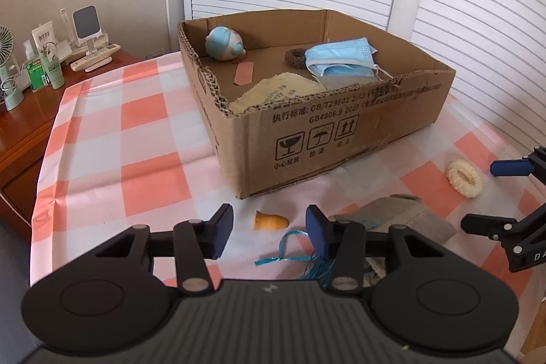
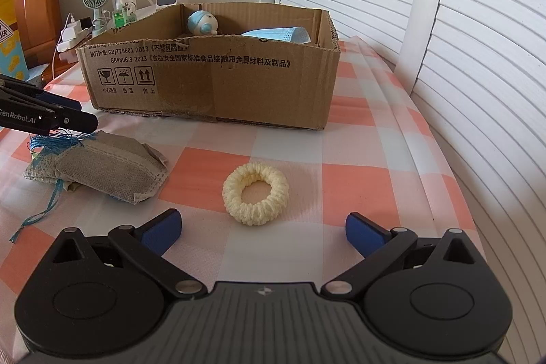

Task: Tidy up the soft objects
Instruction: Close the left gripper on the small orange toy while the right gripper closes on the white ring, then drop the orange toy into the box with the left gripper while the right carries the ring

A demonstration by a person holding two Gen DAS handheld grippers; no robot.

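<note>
An open cardboard box (image 1: 341, 121) (image 2: 211, 84) stands on the checked tablecloth. It holds a blue toy (image 1: 223, 44), a blue face mask (image 1: 339, 61), a brown ring, a pink strip and a yellow cloth. My left gripper (image 1: 269, 232) is open and empty, with a small orange earplug (image 1: 270, 221) lying on the cloth between its fingers. My right gripper (image 2: 262, 232) is open and empty, just short of a cream scrunchie (image 2: 256, 198), also seen in the left wrist view (image 1: 464, 178). A grey pouch (image 2: 109, 168) with blue string (image 1: 290, 256) lies between the grippers.
A wooden side table (image 1: 20, 121) at the left carries bottles, a small fan and a phone stand. White louvred doors (image 2: 460, 40) stand behind and to the right. The table edge runs close on the right in the right wrist view.
</note>
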